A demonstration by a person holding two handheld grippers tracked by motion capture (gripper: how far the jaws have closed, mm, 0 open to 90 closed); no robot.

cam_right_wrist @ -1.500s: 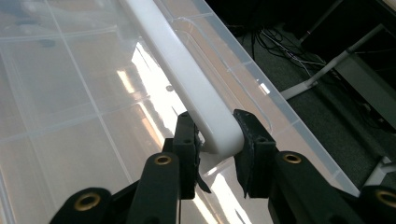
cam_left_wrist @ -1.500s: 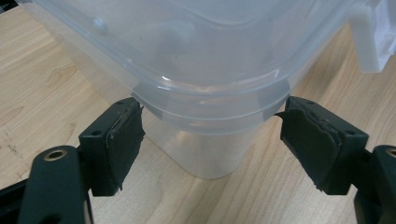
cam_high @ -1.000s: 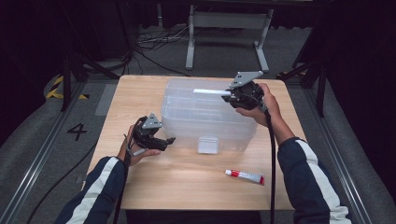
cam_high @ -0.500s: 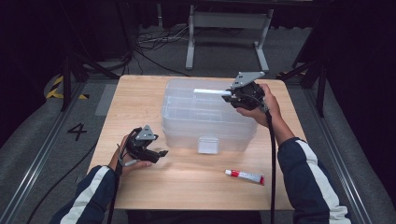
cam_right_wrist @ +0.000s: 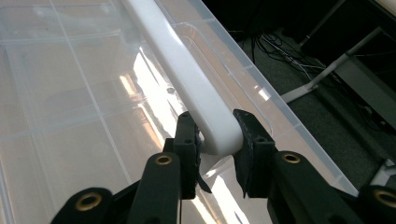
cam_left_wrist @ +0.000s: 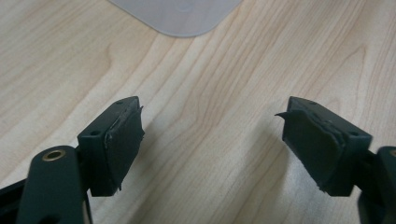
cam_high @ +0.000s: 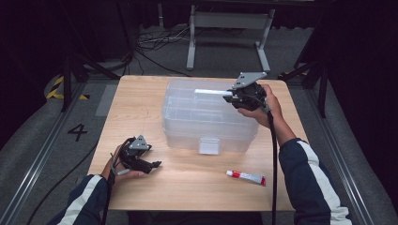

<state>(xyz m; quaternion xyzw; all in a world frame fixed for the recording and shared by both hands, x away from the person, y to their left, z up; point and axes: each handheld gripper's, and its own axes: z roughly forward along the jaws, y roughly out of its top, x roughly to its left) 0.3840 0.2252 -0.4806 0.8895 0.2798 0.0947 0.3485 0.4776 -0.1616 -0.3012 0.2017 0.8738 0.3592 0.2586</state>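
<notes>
A storage box point(cam_high: 206, 117) sits mid-counter point(cam_high: 141, 98), a bar point(cam_high: 211, 92) lying across its top. A tube point(cam_high: 246, 176) lies before it, to the right.

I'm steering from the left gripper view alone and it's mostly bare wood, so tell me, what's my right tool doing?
Observer: The right tool is shut on the white handle atop the clear box.
Operator: Where's my left tool relative to that box?
Observer: The left tool sits low over the table, near the box's front left corner, apart from it, jaws open.
Operator: Anything else on the table?
Observer: A small red and white tube lies flat in front of the box, toward the right.
</notes>
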